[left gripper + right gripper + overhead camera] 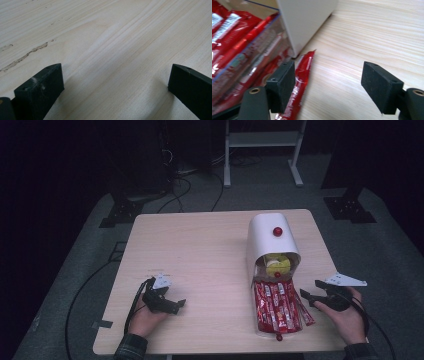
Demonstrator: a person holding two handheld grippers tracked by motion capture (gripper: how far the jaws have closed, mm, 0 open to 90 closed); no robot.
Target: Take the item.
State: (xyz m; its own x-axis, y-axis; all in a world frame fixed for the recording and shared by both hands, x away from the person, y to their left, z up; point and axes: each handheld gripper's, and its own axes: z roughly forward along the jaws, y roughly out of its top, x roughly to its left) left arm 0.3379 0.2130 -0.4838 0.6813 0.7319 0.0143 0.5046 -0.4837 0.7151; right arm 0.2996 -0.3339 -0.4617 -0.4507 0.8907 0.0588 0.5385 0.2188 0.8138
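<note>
On the pale wooden counter [200, 250], a white dispenser [270, 237] with a rounded top and a red knob [277, 231] stands toward the far right. A clear tray [257, 322] reaches out from its near side, packed with red sachets [275, 307]. Yellow items [277, 264] sit in the dispenser's opening, though the high view is too coarse to say what they are.

One loose red sachet [298, 87] lies on the counter just outside the tray's right wall, its far tip close to the dispenser's corner. The right tool [311, 296], held in the right hand [347, 317], sits just right of the tray with its jaws spread wide. In the right gripper view one pad stands beside the loose sachet, seemingly against its edge, while the other is well clear over bare wood, so nothing is gripped.

The left tool [175, 304], in the left hand [145, 320], rests at the near left of the counter, well apart from the dispenser. Its jaws stand wide apart over bare wood.
</note>
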